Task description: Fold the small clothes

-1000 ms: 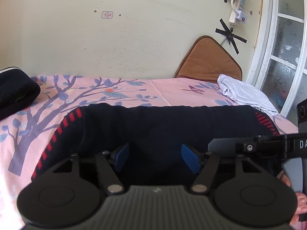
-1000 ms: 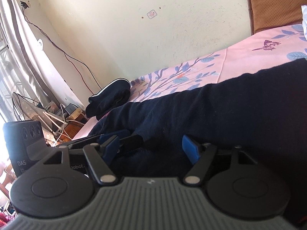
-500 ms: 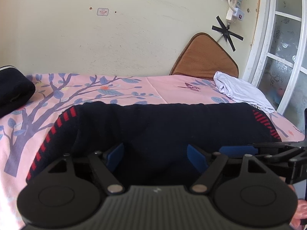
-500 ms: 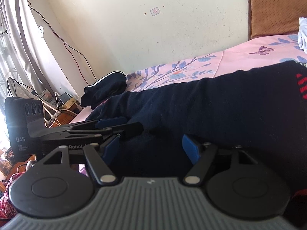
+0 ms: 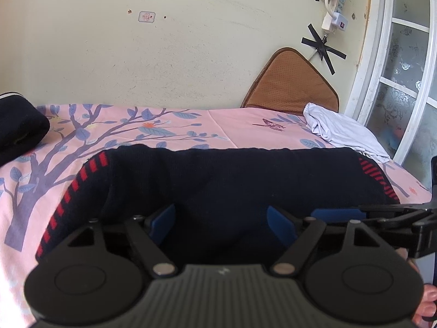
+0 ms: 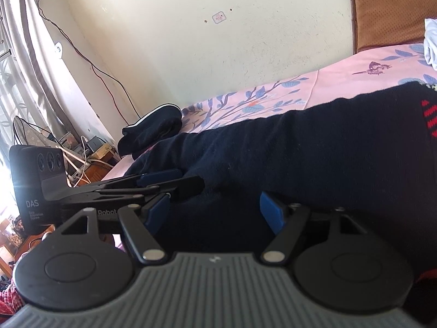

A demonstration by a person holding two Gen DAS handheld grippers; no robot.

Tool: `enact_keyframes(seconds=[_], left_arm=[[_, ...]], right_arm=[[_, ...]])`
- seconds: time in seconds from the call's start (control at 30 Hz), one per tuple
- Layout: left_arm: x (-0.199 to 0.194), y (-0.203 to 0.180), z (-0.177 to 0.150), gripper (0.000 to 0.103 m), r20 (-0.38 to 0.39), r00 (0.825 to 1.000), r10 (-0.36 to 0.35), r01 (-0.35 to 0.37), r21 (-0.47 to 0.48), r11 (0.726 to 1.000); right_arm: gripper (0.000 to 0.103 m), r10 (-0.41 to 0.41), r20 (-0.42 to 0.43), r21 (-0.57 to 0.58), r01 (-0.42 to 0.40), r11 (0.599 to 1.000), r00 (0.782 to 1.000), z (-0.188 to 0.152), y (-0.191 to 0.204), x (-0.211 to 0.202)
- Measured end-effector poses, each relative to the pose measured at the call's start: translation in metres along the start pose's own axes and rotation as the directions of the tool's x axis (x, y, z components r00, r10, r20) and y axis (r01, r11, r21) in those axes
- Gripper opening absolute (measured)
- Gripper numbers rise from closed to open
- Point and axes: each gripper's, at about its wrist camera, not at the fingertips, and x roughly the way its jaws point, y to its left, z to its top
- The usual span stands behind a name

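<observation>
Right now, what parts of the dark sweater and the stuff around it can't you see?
- Sweater: near edge hidden behind left tongs, left wrist view.
- Sweater's right end: cut off by frame edge, right wrist view.
- Wall sticker: print too small.
- White cloth: bunched up, kind unclear.

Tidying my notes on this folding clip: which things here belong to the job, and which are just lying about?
Job:
- dark garment with red stripes
- left tongs, open
- right tongs, open

Lying about:
- rolled dark item
- white cloth
- brown cushion
- power strip
</observation>
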Motion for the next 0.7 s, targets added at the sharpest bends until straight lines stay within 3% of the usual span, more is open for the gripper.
enact_keyframes(seconds=[0.7], left_arm=[[0.0000, 0.0001, 0.0011, 0.078, -0.001, 1.000, 0.000, 0.000, 0.002, 1.000]], right_arm=[[0.076, 0.005, 0.002, 0.003, -0.005, 1.000, 1.000, -0.0011, -0.0014, -0.0002]])
